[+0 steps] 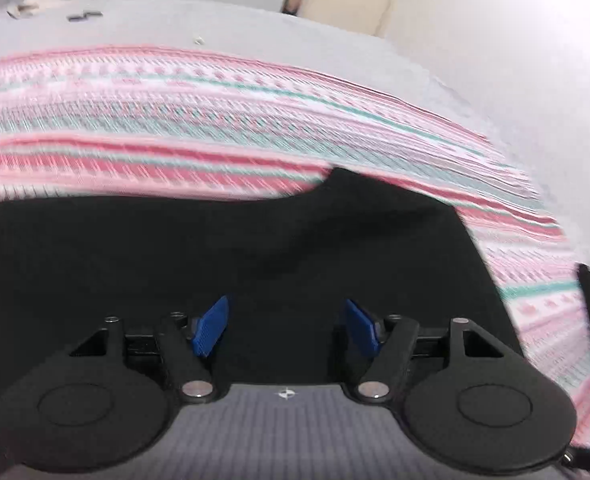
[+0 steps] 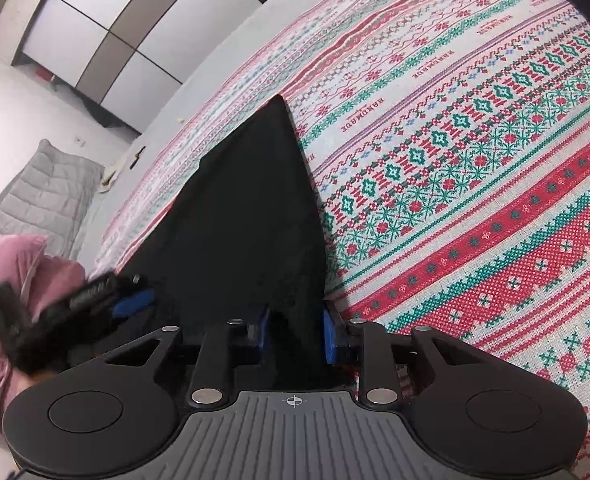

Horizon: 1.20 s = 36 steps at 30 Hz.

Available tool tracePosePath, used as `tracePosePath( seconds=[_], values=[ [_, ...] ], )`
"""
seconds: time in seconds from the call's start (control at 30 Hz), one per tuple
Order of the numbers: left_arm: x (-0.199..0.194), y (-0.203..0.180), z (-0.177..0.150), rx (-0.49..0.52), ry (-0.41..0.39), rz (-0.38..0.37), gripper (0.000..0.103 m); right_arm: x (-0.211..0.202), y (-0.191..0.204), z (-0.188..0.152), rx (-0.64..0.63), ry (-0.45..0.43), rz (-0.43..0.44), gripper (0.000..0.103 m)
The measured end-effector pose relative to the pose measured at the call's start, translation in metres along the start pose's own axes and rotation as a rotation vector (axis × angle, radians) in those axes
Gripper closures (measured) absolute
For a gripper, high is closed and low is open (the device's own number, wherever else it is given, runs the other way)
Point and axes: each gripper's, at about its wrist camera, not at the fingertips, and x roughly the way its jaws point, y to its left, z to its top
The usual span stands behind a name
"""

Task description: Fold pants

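- The black pants (image 1: 223, 248) lie flat on a patterned blanket (image 1: 175, 120) with red, pink and green bands, spread over a bed.
- Left tool (image 1: 287, 326): its two blue pads (image 1: 211, 332) stand wide apart, with nothing pressed between them. It is open.
- Seen from the left wrist, the pants fill the area right under and ahead of the left tool, with dark cloth showing through the gap between the pads. Whether the pads touch the cloth cannot be told; this view is blurred.
- The far edge of the pants lies ahead of the left tool and has a small notch in it; past that edge the blanket runs across, then plain grey bed (image 1: 335, 40).
- Right tool (image 2: 295, 338): its blue pads (image 2: 329, 340) are drawn close together on a fold of the pants (image 2: 247, 216). It is gripping the cloth.
- From the right tool the pants run forward and narrow to a point (image 2: 281, 98) well ahead of it.
- The blanket (image 2: 475, 160) lies to the right of the right tool, just beside the right edge of the pants.
- The left tool (image 2: 135, 304) also shows in the right wrist view, blurred, low at the left of the right tool and at the left edge of the pants.
- A pink sleeve (image 2: 27, 280) sits behind the left tool in that view.
- A grey quilted cover (image 2: 43, 196) lies further left, beyond the bed.
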Motion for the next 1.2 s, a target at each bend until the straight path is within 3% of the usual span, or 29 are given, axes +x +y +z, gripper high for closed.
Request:
tracePosePath(
  seconds=[0.17,0.27,0.4,0.6,0.73,0.83,1.0,1.13,1.2],
  values=[
    [0.017,0.008,0.022,-0.074,0.002,-0.037,0.009,0.006,0.002,0.003,0.027,-0.003,-0.025,0.081],
    [0.030,0.001,0.029,-0.034,-0.004,-0.044,0.003,0.011,0.004,0.005,0.008,-0.003,-0.036,0.085],
    [0.042,-0.006,0.034,0.024,-0.027,-0.013,0.002,0.015,0.001,0.007,0.004,-0.004,-0.037,0.086],
    [0.017,0.005,0.036,-0.053,-0.028,-0.036,0.002,0.016,0.007,0.008,-0.022,-0.005,-0.052,0.086],
    [-0.004,0.006,0.017,-0.030,-0.003,0.023,0.002,0.013,0.018,0.008,-0.052,-0.022,-0.069,0.091],
    [-0.015,0.017,-0.010,-0.101,0.054,-0.039,0.002,0.009,0.028,0.007,-0.082,-0.051,-0.073,0.096],
    [-0.036,-0.005,-0.042,0.108,0.078,-0.097,0.002,0.006,0.052,0.006,-0.156,-0.112,-0.100,0.097],
    [-0.051,0.008,-0.051,0.073,0.096,-0.129,0.001,0.006,0.086,0.000,-0.257,-0.158,-0.076,0.097],
    [-0.064,0.025,-0.047,0.031,0.079,-0.111,0.000,0.012,0.100,-0.002,-0.285,-0.162,-0.074,0.097]
  ],
)
